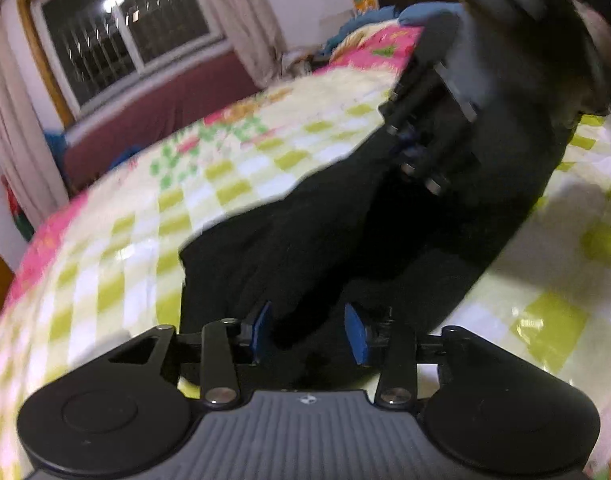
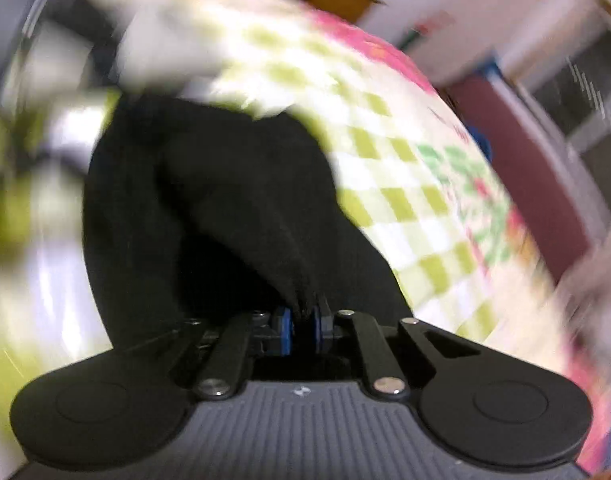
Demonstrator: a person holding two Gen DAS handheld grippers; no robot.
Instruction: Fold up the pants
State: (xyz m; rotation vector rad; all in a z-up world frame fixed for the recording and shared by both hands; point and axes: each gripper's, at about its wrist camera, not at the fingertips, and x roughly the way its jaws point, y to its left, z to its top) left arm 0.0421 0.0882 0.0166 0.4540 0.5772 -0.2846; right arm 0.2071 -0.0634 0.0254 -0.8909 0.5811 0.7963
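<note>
the black pants (image 1: 305, 240) lay bunched on the bed's checkered bedspread (image 1: 145, 216), near its middle. the left claw (image 1: 311, 334) stood at the near end of the pants with its blue pads (image 1: 355, 334) apart and cloth lying between them, not pinched. the right claw (image 2: 301, 330) was clamped together on a raised fold of the pants (image 2: 245, 200). seen from the left wrist, the right claw (image 1: 419, 156) held the far end of the pants. the right view was blurred.
</note>
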